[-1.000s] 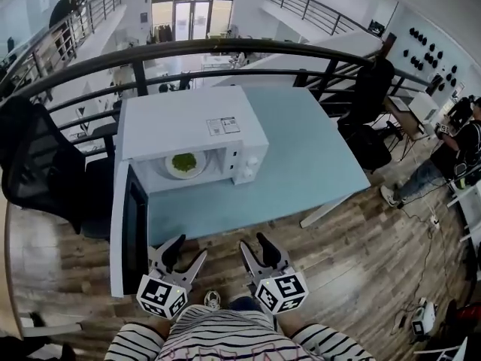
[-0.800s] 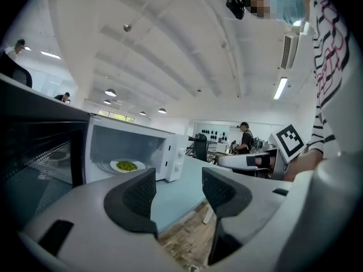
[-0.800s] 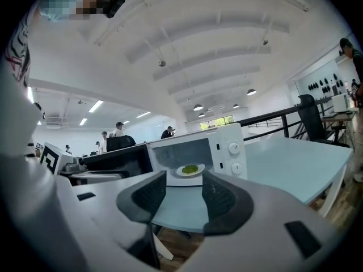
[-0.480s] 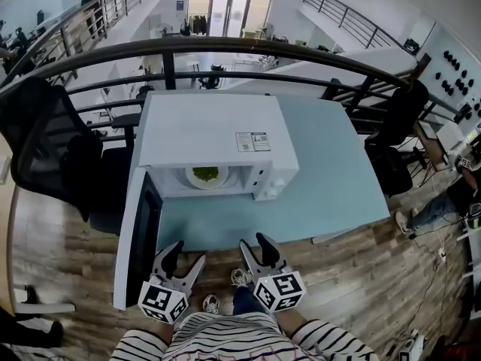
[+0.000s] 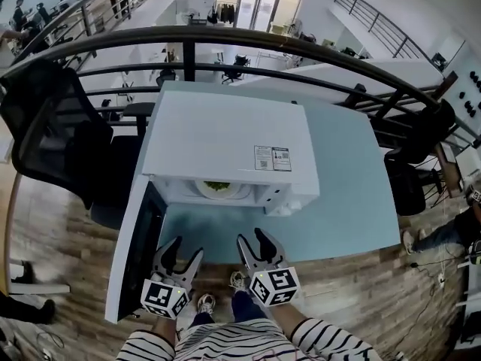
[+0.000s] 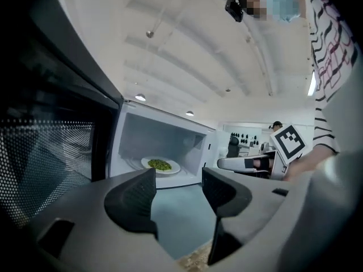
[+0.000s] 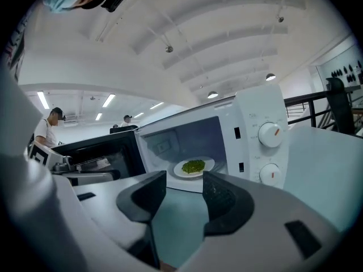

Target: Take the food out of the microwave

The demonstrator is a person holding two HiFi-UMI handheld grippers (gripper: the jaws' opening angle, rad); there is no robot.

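Observation:
A white microwave (image 5: 225,145) stands on a light blue table (image 5: 346,179), its door (image 5: 139,250) swung open to the left. Inside lies a white plate (image 5: 218,189) with green food (image 6: 159,164), mostly hidden under the microwave's top in the head view. The right gripper view shows the same plate (image 7: 194,166) left of the two knobs (image 7: 268,134). My left gripper (image 5: 184,248) hangs open and empty at the table's near edge, beside the door. My right gripper (image 5: 253,239) is open and empty too, in front of the cavity. Both point at the plate from well short of it.
A black railing (image 5: 248,40) runs behind the table. A black office chair (image 5: 45,134) stands to the left and another (image 5: 417,175) to the right. The open door (image 6: 51,146) fills the space left of my left gripper. Wooden floor (image 5: 353,284) lies below.
The microwave and table have come nearer and centred in the head view. Both grippers now reach the table's near edge. The plate has slipped mostly out of sight under the microwave's top.

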